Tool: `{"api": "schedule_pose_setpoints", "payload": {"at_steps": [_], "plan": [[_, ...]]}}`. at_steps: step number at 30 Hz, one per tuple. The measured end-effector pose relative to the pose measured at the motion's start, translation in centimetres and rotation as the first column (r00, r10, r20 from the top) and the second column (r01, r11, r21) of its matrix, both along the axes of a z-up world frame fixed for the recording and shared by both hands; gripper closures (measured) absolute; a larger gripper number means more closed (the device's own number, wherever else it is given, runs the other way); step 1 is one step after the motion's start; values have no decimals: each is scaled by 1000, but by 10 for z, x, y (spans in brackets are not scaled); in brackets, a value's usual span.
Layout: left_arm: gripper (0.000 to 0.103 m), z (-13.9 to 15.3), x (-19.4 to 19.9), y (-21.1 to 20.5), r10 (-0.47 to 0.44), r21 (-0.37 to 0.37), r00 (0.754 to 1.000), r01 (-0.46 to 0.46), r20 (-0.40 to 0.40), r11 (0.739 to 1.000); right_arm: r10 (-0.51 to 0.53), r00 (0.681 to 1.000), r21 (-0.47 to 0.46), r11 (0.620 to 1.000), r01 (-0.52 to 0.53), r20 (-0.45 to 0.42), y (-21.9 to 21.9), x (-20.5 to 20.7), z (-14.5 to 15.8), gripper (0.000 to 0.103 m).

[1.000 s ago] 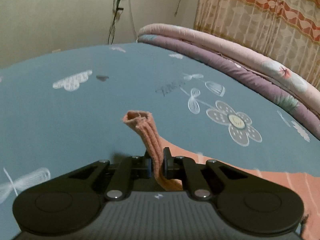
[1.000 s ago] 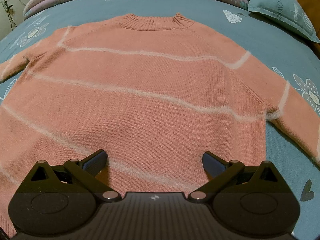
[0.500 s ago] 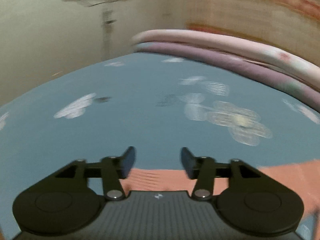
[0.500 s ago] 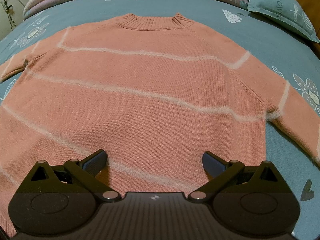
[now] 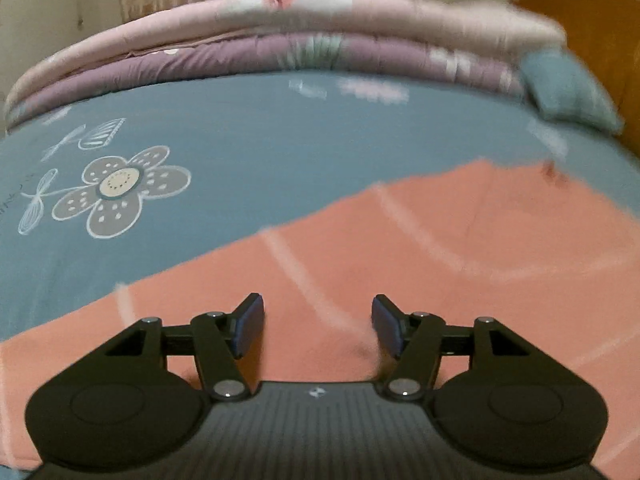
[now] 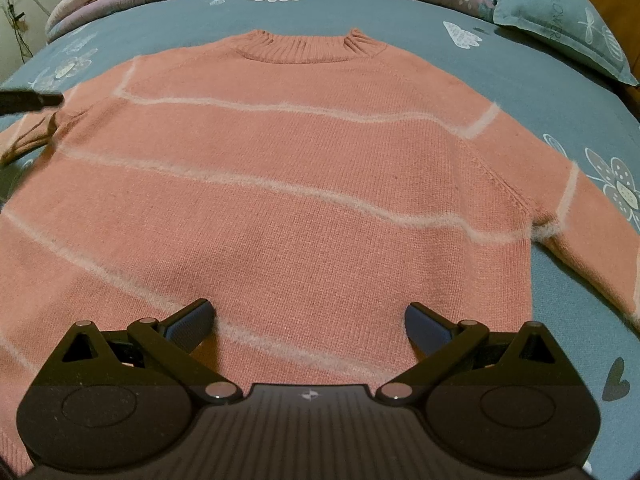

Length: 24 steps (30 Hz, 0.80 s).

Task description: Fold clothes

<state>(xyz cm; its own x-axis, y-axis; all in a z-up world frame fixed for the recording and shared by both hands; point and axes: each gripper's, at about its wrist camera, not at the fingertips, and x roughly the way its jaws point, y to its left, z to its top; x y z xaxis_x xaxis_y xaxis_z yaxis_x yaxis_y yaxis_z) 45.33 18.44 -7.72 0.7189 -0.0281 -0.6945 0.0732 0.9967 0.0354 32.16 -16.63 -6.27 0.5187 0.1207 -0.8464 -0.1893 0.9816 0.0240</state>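
Now both tools gaping, empty: left tool (image 5: pixel 318 326), right tool (image 6: pixel 308 322) over sweater (image 6: pixel 304 184).

Knit, cotton and matt plastic

The sweater (image 6: pixel 304 184) was a coarse salmon knit with fuzzy pale stripes and a ribbed collar; the bedsheet (image 6: pixel 400 12) looked like smooth printed cloth, the quilt (image 5: pixel 280 52) soft and padded; the right gripper (image 6: pixel 308 320) was matt black plastic with shiny metal pins.
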Motion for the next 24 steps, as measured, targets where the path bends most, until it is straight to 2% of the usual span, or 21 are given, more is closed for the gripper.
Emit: {"api": "schedule_pose_setpoints", "payload": {"at_steps": [5,6,8,10,12,14,16,18,19,21,24], "plan": [[22,3,-5,21,68,65,998,-68,-10,996,7,1000,5,1000,-7,5,-2,-1,0,0],[22,4,-6,25,82,78,997,-81,-12,994,8,1000,5,1000,-8,6,-2,-1,0,0],[29,11,-5,26,103,102,995,-102,-2,990,11,1000,4,1000,-11,8,-2,-1,0,0],[28,23,-6,16,64,101,997,-67,39,993,13,1000,4,1000,-13,7,-2,0,1,0],[27,34,-6,-3,-30,0,998,30,48,1000,15,1000,4,1000,-15,5,-2,2,1,0],[25,38,-2,-23,-121,-109,992,124,40,986,17,1000,4,1000,-17,4,-2,2,1,0],[25,37,3,-46,-208,-226,978,208,20,952,19,1000,6,1000,-19,5,-3,2,1,0],[25,29,6,-67,-271,-309,963,255,-7,916,20,1000,7,1000,-20,6,-3,2,1,0],[25,23,7,-76,-293,-327,956,269,-26,906,20,1000,7,1000,-20,6,-3,2,1,0],[25,9,11,-87,-308,-326,949,272,-63,906,20,1000,7,1000,-20,4,-3,2,1,0],[27,-10,22,-80,-242,-333,965,195,-104,923,21,1000,12,1000,-21,14,-3,0,1,0]]}}
